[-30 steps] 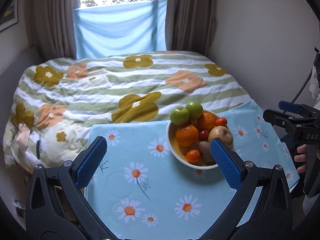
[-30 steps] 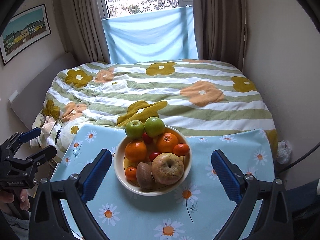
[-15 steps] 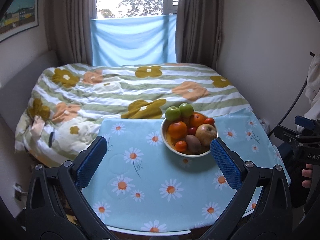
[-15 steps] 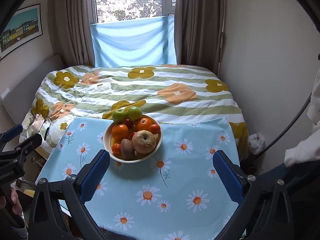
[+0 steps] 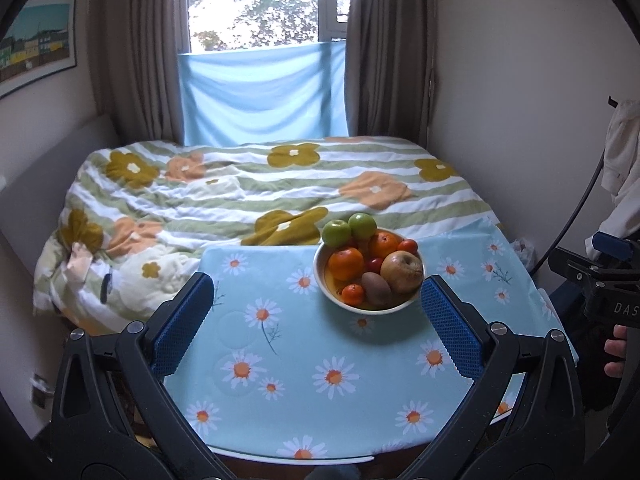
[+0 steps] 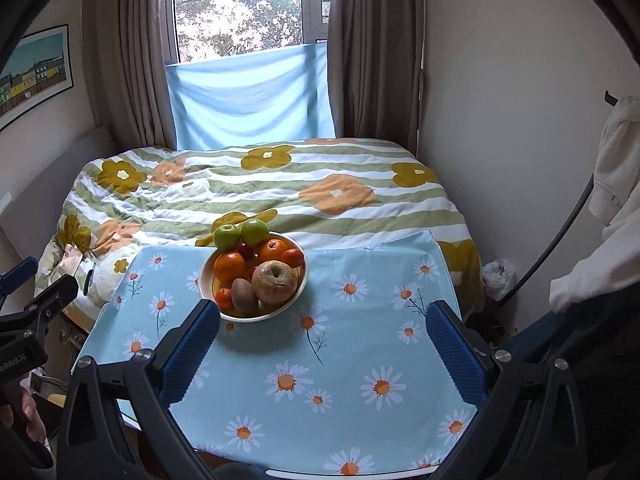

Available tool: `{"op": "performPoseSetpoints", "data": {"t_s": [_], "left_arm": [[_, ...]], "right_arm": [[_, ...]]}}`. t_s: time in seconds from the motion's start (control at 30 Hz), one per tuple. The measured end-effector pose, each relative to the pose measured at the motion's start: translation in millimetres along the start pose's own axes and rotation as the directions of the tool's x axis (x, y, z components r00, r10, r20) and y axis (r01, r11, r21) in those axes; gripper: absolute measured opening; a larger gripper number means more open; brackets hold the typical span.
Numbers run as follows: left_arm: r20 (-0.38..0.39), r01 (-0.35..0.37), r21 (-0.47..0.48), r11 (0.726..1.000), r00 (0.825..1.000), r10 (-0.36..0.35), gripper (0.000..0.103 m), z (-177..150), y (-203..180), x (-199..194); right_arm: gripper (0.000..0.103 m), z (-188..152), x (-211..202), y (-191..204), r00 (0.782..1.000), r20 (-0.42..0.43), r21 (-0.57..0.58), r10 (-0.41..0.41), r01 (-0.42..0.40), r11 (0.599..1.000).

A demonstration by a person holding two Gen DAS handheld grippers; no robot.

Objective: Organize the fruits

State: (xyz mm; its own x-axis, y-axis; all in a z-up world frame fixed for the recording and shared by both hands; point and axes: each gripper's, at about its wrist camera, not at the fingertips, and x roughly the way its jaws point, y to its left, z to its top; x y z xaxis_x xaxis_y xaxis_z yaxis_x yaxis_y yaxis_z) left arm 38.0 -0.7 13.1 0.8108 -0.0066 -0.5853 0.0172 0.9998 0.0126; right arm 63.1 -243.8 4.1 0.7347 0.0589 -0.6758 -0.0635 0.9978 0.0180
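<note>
The left gripper (image 5: 316, 320) and right gripper (image 6: 324, 350) are both hovering with jaws spread wide, gripping nothing. The bowl (image 5: 362, 307) of fruits (image 5: 401, 271) is sitting on the daisy-clothed surface (image 5: 320, 400), beyond both grippers, untouched.

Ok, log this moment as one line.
left tongs: open, empty | right tongs: open, empty | fruit bowl: full, on daisy tablecloth, untouched | phase: pre-grasp

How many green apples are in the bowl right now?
2: the left green apple and the right green apple sit side by side at the bowl's far rim. Others may be hidden.
</note>
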Motion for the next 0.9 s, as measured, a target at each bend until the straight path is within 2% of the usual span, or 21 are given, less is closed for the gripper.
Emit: {"op": "performPoseSetpoints", "data": {"t_s": [0.9], "left_arm": [[0.001, 0.006, 0.001, 1.0, 1.0, -0.006, 0.103, 4.3, -6.2, 3.8]], "right_arm": [[0.103, 1.6, -3.6, -4.9, 1.0, 0.008, 0.002, -0.015, 0.015, 1.0]]}}
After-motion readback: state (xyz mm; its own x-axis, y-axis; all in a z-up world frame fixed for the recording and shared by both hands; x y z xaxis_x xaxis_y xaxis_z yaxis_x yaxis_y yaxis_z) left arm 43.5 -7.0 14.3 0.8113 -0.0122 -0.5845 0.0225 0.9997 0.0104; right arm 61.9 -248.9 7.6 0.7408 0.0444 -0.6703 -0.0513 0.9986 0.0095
